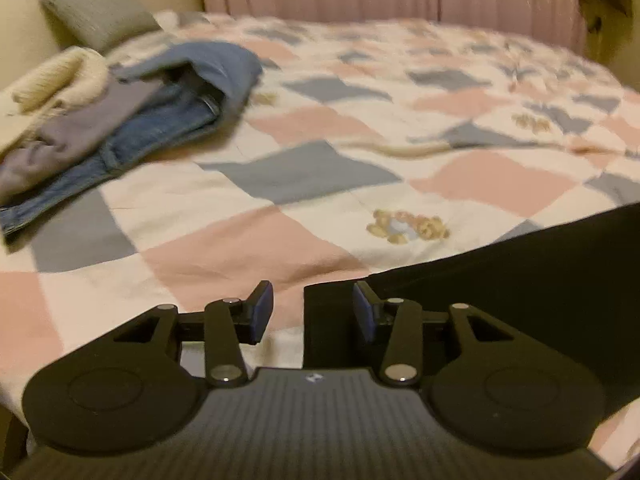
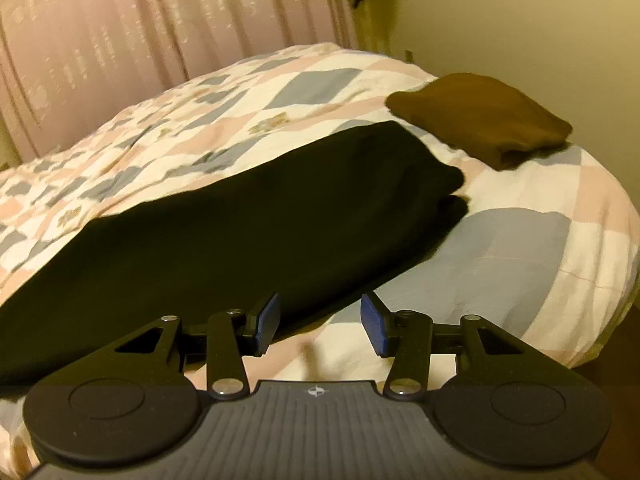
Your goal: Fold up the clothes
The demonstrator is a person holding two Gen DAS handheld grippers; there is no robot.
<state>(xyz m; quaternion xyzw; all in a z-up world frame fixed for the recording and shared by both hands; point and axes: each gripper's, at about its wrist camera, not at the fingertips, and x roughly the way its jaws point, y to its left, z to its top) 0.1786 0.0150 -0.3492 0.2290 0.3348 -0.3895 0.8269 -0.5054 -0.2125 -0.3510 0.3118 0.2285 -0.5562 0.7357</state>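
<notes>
A long black garment (image 2: 248, 216) lies flat across the quilted bed (image 2: 520, 240), folded lengthwise. Its left end (image 1: 520, 280) reaches into the lower right of the left wrist view. My left gripper (image 1: 314, 312) is open just above that end, the cloth corner showing between its blue pads. My right gripper (image 2: 319, 322) is open at the garment's near edge, over the quilt, with nothing between its fingers. A folded brown garment (image 2: 480, 120) rests at the bed's far right. A heap with blue jeans (image 1: 168, 120), a grey piece (image 1: 80, 136) and a cream knit (image 1: 60, 76) sits at the left.
A grey cushion (image 1: 100, 12) leans against the wall at the back left. Pink curtains (image 2: 160, 40) hang behind the bed. The quilt (image 1: 360, 140) spreads wide between the clothes heap and the black garment. The bed's right edge drops toward a dark floor (image 2: 624, 344).
</notes>
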